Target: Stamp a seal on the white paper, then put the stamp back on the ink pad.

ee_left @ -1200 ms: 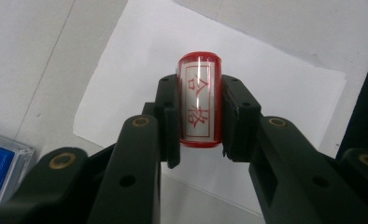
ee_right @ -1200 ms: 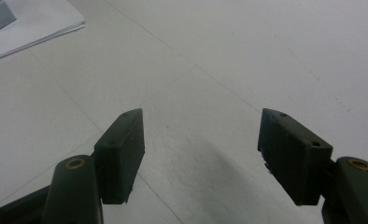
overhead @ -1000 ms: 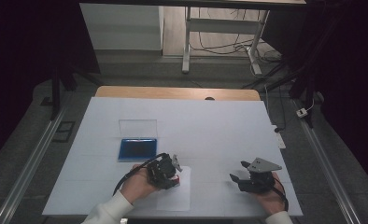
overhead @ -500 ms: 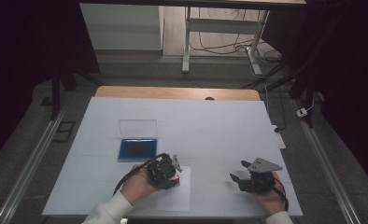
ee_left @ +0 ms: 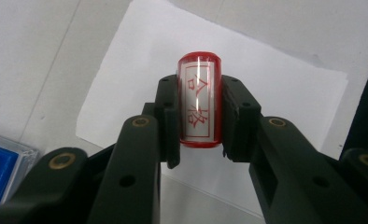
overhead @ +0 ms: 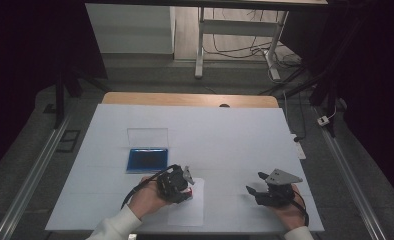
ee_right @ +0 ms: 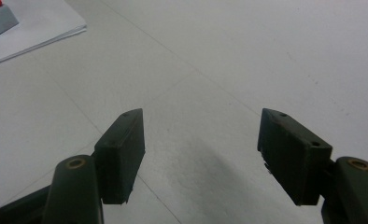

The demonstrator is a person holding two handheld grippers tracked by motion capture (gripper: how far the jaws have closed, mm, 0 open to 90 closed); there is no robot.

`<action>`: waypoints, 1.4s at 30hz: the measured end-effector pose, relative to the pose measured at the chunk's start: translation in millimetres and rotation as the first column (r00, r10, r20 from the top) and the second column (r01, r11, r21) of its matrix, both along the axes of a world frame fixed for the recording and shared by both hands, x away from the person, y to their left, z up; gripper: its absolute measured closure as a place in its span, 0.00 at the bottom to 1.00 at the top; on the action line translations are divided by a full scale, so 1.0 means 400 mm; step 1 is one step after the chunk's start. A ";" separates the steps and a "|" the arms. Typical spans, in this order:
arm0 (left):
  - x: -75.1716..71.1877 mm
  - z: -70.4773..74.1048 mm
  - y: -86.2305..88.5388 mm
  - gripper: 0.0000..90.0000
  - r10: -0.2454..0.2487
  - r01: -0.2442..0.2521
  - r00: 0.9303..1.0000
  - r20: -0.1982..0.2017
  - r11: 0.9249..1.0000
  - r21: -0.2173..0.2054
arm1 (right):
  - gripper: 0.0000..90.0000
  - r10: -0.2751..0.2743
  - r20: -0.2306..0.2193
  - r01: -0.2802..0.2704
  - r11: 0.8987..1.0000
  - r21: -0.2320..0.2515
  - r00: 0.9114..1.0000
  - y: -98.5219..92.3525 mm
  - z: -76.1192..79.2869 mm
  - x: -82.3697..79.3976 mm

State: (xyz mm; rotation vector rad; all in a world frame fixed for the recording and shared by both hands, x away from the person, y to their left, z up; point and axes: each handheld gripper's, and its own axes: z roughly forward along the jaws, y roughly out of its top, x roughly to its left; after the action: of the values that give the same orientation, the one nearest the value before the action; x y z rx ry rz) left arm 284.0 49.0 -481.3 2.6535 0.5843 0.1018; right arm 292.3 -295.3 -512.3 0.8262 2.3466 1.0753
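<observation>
Stamp (ee_left: 199, 100): small red-and-clear cylinder, pinched at mid-body by left hand-held gripper (ee_left: 199, 116), poised over paper sheet (ee_left: 140, 70) on the counter (overhead: 235, 135). Likely light, rigid, slick-walled; grip flanks squarely. Right hand-held gripper (ee_right: 201, 154) spread, holding nothing.

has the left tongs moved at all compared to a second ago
No. In the high view the left tongs, shut on the red stamp, sit at the same spot over the paper sheet, just right of the blue ink pad.

On the table (overhead: 225, 130), the ink pad (overhead: 146, 159) lies just behind and left of the paper (overhead: 187, 210), with the stamp (ee_left: 199, 103) above it.
</observation>
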 end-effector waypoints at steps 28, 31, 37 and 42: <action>-0.004 0.157 0.135 0.78 0.083 -0.051 0.992 0.099 0.956 -0.289 | 0.35 -0.010 0.008 0.010 1.000 0.008 1.000 -0.009 0.005 -0.003; 0.001 0.166 0.151 0.78 0.103 -0.067 0.989 0.104 0.949 -0.308 | 0.35 -0.010 0.008 0.010 1.000 0.010 1.000 -0.008 0.004 -0.004; 0.017 0.164 0.174 0.78 0.154 -0.111 0.982 0.107 0.937 -0.331 | 0.35 -0.010 0.011 0.010 1.000 0.007 1.000 -0.007 0.006 -0.005; 0.033 0.159 0.194 0.78 0.187 -0.141 0.976 0.108 0.930 -0.338 | 0.35 -0.011 0.009 0.011 1.000 0.007 1.000 -0.008 0.005 -0.004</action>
State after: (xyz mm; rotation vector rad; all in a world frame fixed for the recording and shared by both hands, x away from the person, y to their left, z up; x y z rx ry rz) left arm 297.1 126.5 -417.6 2.2515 0.7093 0.2160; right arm 290.6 -298.3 -510.1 0.8346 2.3292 1.0808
